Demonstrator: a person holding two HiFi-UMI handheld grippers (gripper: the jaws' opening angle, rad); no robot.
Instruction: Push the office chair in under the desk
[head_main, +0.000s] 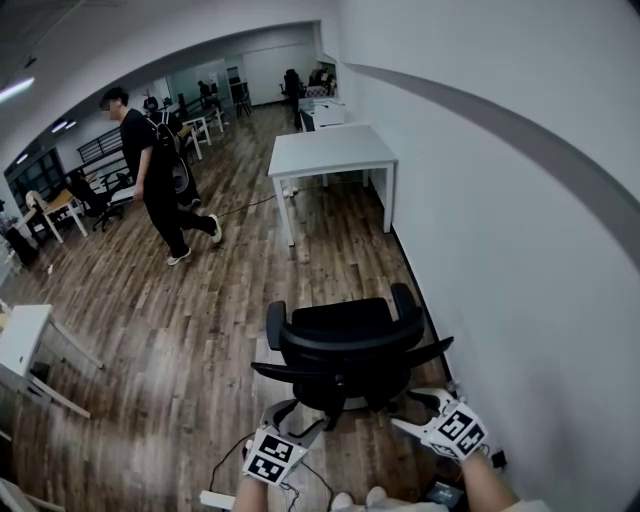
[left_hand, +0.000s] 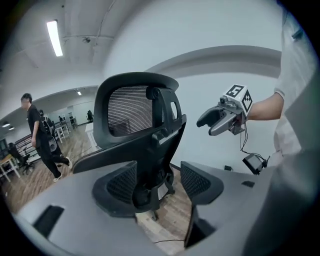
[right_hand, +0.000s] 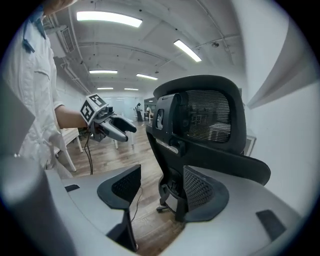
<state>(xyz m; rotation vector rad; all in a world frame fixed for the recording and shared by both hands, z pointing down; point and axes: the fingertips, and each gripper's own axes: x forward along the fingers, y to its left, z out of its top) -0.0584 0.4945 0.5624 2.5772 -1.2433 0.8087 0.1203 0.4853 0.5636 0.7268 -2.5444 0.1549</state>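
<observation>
A black mesh-backed office chair (head_main: 343, 345) stands on the wood floor with its back toward me, a good way short of the white desk (head_main: 330, 152) against the right wall. My left gripper (head_main: 300, 416) is just behind the chair's lower left, open, with nothing pressed between its pads. My right gripper (head_main: 412, 410) hovers behind the chair's right armrest, also open and empty. In the left gripper view the chair back (left_hand: 140, 117) rises beyond the spread fingers (left_hand: 117, 185), and the right gripper (left_hand: 212, 122) shows at right. The right gripper view shows the chair (right_hand: 200, 130) and the left gripper (right_hand: 119, 128).
A person in black (head_main: 152, 165) walks across the floor at left, near the desk. The white wall (head_main: 500, 250) runs along the right. More desks and chairs stand at far left (head_main: 25, 345) and at the back. A cable (head_main: 250, 205) and a power strip (head_main: 215, 497) lie on the floor.
</observation>
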